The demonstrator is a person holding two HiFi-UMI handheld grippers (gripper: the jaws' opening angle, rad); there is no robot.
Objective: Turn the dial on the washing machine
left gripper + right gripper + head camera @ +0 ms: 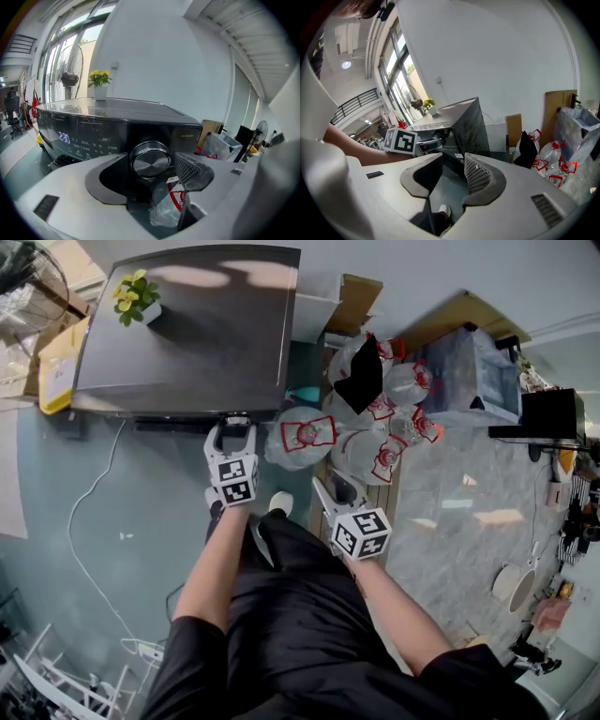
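The black washing machine (187, 324) stands in front of me, its lit control panel (75, 138) facing the left gripper. The round silver dial (150, 159) sits on that panel. My left gripper (234, 430) is held up to the panel, jaws open on either side of the dial (236, 418) with small gaps showing beside it. In the left gripper view the gripper (150, 177) has its meshed right pad (187, 168) just right of the dial. My right gripper (328, 495) hangs lower, away from the machine (464, 122), open and empty (452, 176).
A potted yellow plant (136, 298) stands on the machine's lid. Clear bags of plastic bottles (375, 427) crowd the floor to the right, with a cardboard box (356, 298) behind. A white cable (89, 521) runs across the floor on the left. My shoe (445, 211) shows below.
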